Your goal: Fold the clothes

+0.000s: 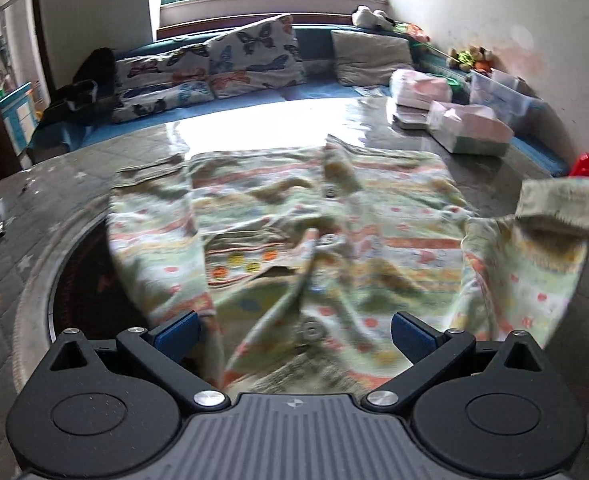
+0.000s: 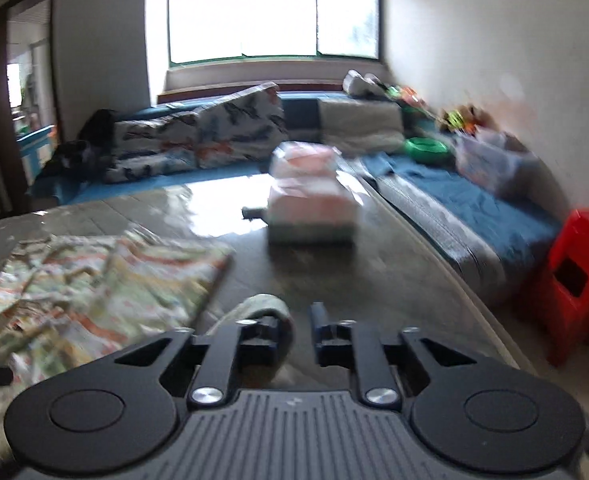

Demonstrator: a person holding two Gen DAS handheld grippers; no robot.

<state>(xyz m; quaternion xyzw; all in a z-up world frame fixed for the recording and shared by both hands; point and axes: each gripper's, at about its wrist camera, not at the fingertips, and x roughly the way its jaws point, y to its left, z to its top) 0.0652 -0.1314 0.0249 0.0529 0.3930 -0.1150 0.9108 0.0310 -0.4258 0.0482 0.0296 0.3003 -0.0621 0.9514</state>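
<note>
Patterned shirt (image 1: 294, 232) lies spread button-side up on table (image 1: 254, 120), presumably flat for folding. Left gripper (image 1: 292, 330) released, hovering over collar at 6 o'clock. Right gripper (image 2: 298, 330): sleeve cuff (image 2: 268, 308) between fingers, grip unclear; sleeve lifted at 3 o'clock.

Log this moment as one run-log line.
left gripper: open over shirt | right gripper: sleeve cuff at fingers, grip unclear | table
</note>
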